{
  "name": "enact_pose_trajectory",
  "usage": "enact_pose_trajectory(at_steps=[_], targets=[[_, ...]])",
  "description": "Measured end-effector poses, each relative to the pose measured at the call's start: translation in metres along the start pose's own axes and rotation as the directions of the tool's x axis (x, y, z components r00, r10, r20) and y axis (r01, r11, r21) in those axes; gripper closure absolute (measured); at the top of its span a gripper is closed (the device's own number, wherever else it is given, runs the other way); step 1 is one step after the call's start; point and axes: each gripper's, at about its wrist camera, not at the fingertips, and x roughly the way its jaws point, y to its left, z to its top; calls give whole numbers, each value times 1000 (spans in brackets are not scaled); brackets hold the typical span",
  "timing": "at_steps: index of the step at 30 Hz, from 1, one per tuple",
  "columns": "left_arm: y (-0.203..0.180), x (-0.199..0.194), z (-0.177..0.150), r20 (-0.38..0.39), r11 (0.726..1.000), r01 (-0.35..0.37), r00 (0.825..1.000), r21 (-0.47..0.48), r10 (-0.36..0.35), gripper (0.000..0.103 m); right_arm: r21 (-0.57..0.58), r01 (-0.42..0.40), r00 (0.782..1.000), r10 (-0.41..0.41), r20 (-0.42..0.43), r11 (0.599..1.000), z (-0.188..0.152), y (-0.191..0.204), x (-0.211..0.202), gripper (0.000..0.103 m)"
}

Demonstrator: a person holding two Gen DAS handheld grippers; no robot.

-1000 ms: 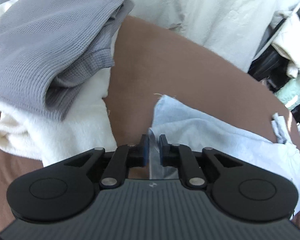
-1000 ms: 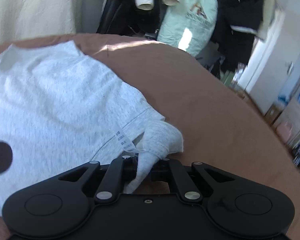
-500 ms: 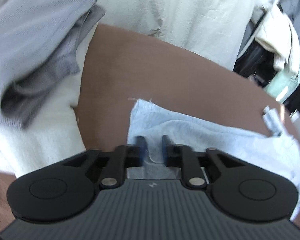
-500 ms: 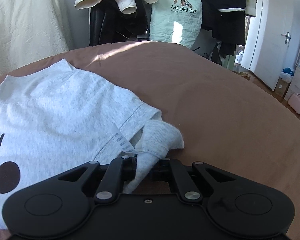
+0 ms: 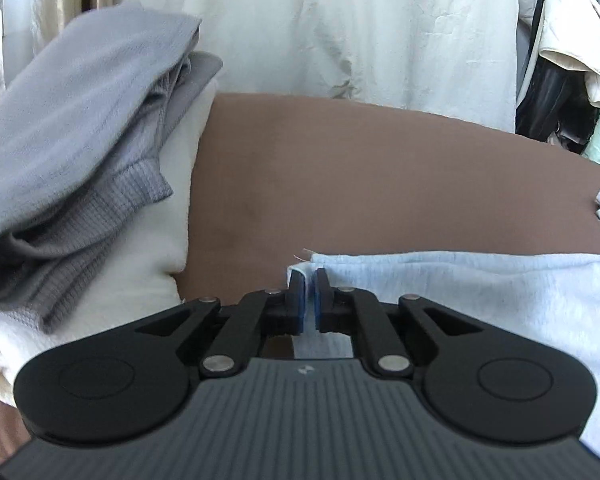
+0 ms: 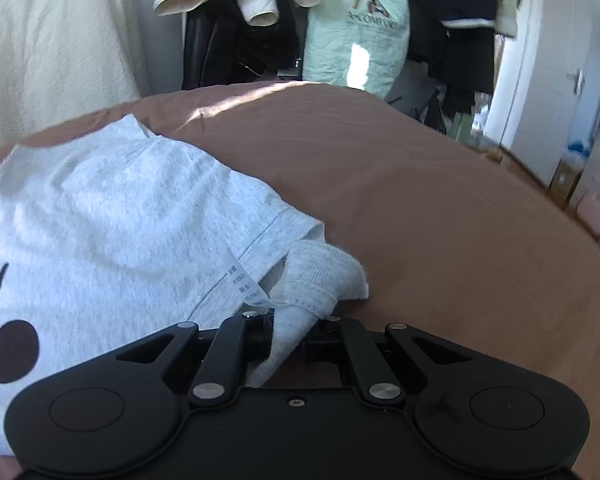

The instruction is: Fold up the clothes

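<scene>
My left gripper has swung in from the grey stack onto the pale grey T-shirt, and its jaws have just eased a touch wider, nearly closed on the shirt's corner. My right gripper stays clamped on the bunched hem. Both corners in hand, so I judge the fold can start. Folded grey garment at ten o'clock; bare brown bed open at twelve.
</scene>
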Motion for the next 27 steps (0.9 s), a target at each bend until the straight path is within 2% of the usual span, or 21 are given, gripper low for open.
enact_pose_trajectory(at_steps=[2, 4, 6, 8, 11, 13, 14, 16, 17, 18, 19, 20, 21, 22, 24, 26, 27], targets=[[2, -5, 4, 17, 1000, -16, 1000, -16, 16, 94, -39, 32, 999, -31, 12, 999, 3, 7, -4, 99], [4, -13, 4, 33, 998, -70, 997, -4, 70, 94, -11, 51, 997, -50, 50, 999, 6, 6, -19, 99], [2, -17, 4, 17, 993, -116, 993, 27, 116, 94, -22, 63, 995, -61, 83, 998, 5, 4, -30, 100], [0, -18, 5, -23, 988, -141, 989, 65, 143, 94, -59, 55, 998, -53, 41, 997, -2, 2, -18, 100], [-9, -26, 5, -34, 983, -148, 988, 109, 153, 91, 41, 40, 999, -40, -5, 998, -6, -2, -6, 99], [-16, -34, 4, -41, 984, -138, 989, 113, 143, 80, 70, 35, 999, -34, -18, 997, 0, -4, -8, 99], [-19, -38, 4, -40, 986, -128, 990, 109, 133, 76, 95, 18, 999, -15, -31, 995, 2, -9, -8, 98], [-24, -50, 4, -15, 990, -109, 994, 92, 111, 61, 165, -28, 998, 38, -54, 986, 6, -21, -7, 96], [-28, -56, 5, -4, 991, -99, 995, 84, 100, 59, 196, -49, 996, 62, -59, 979, 6, -26, -8, 94], [-32, -59, 6, 3, 993, -87, 996, 81, 87, 57, 230, -54, 996, 70, -63, 972, 6, -31, -11, 89], [-36, -62, 7, 10, 994, -73, 997, 79, 73, 57, 268, -45, 995, 66, -70, 962, 7, -37, -14, 77], [-40, -65, 8, 15, 995, -61, 998, 78, 60, 57, 305, 7, 997, 17, -77, 952, 7, -41, -20, 48], [-43, -68, 8, 17, 995, -52, 999, 80, 51, 55, 348, 84, 995, -60, -79, 934, 7, -46, -27, 36], [-46, -70, 8, 16, 996, -45, 999, 83, 43, 54, 407, 125, 992, -100, -82, 905, 8, -54, -34, 38], [-52, -71, 6, 0, 996, -34, 999, 83, 34, 54, 517, 150, 989, -117, -95, 843, 10, -74, -43, 38], [-60, -70, 5, -20, 998, -17, 1000, 65, 18, 54, 548, 127, 992, -103, -75, 827, 14, -81, -53, 38], [-63, -72, 4, -25, 999, -7, 1000, 49, 8, 54, 543, 111, 994, -97, -55, 832, 17, -80, -58, 38]])
